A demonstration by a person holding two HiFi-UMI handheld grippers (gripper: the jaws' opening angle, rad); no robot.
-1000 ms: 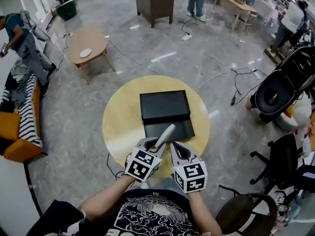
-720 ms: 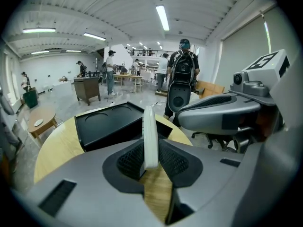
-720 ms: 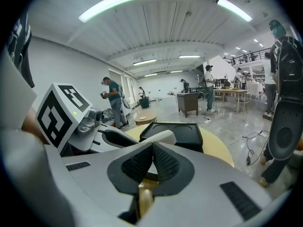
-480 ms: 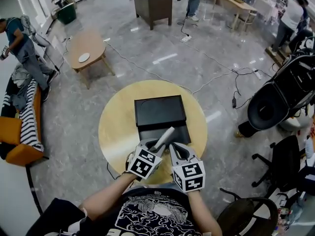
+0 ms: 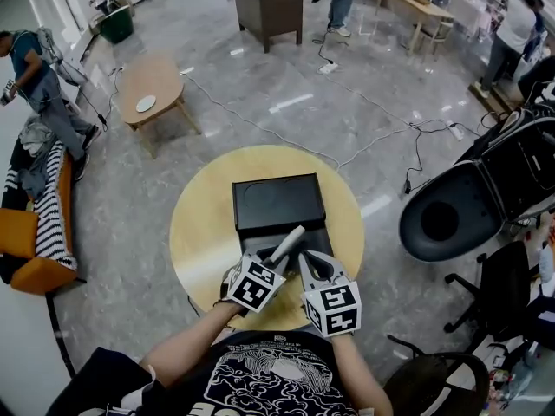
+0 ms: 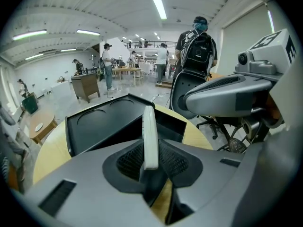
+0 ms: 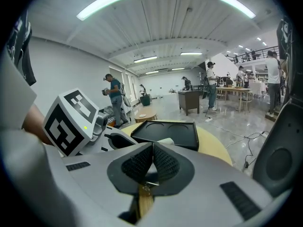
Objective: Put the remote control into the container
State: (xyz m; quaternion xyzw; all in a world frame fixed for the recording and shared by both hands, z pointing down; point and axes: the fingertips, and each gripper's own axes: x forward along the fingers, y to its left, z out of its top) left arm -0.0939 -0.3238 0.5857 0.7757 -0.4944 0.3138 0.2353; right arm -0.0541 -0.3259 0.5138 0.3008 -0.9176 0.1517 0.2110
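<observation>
A slim pale grey remote control (image 5: 286,244) (image 6: 150,136) sticks up and forward out of my left gripper (image 5: 270,265) (image 6: 150,162), whose jaws are shut on its lower end. Its tip hangs over the near part of the black container (image 5: 282,211) (image 6: 102,124) (image 7: 168,132), an open box with its lid flat behind it, in the middle of the round wooden table (image 5: 204,241). My right gripper (image 5: 305,269) (image 7: 152,167) is just right of the left one, jaws shut together with nothing between them.
Around the table is grey stone floor with cables (image 5: 381,133). A small wooden side table (image 5: 149,89) stands far left, an orange sofa (image 5: 26,232) at the left edge, black chairs (image 5: 473,206) to the right. People stand at the back.
The view has shifted a little: table and container sit slightly lower and to the left in the frame. Both grippers and the held remote keep their pose. The black chair at right has swung nearer.
</observation>
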